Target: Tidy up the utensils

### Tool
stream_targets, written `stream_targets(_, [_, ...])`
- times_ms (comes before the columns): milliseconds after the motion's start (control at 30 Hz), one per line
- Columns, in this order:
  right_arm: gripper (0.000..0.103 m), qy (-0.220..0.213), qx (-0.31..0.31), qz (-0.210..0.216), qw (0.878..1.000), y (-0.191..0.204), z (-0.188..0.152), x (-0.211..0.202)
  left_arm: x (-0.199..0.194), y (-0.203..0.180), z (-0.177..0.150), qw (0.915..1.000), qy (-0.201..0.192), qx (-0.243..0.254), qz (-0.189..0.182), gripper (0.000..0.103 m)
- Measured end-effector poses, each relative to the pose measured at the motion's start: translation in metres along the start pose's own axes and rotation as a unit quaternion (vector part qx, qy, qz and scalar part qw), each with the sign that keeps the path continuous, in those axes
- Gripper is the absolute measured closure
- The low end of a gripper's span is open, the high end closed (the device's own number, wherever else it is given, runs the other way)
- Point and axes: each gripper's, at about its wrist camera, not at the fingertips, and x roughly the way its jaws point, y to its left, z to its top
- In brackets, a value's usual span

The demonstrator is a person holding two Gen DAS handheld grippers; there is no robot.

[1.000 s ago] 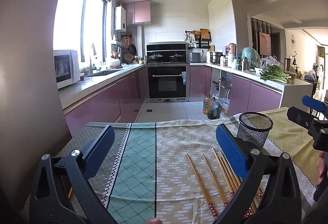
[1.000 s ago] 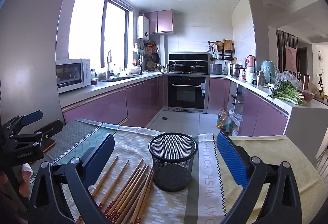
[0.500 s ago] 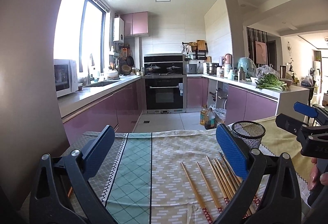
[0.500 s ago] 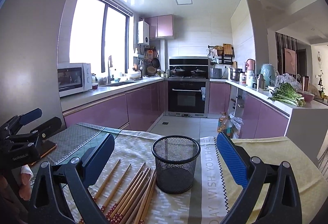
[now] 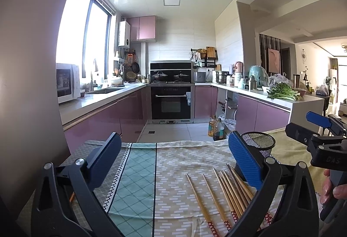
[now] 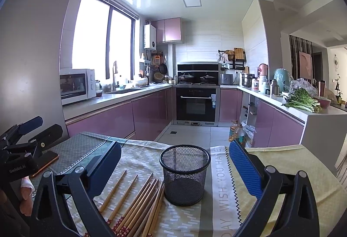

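None of the chopsticks (image 6: 138, 200) is in the black mesh cup (image 6: 184, 174) yet; all lie on the tablecloth (image 6: 219, 211) just beside it. The left gripper (image 5: 173, 163) and right gripper (image 6: 175, 163) are wide apart, both empty, so everything remains.

Wide-apart right tongs (image 6: 174, 168) frame a mesh cup (image 6: 184, 174) beside loose chopsticks (image 6: 138, 204).

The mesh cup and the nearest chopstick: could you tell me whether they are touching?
Cannot tell. In the right wrist view, the chopsticks run right up to the mesh cup base, but neither contact nor gap shows plainly.
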Motion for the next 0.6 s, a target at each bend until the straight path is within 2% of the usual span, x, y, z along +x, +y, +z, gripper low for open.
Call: stream_targets(600, [0.007,-0.002,0.000,-0.001,1.000,0.0008,-0.0006,-0.0001,-0.0012,-0.0034,-0.0006,1.0000,-0.007,0.000,-0.006,0.006])
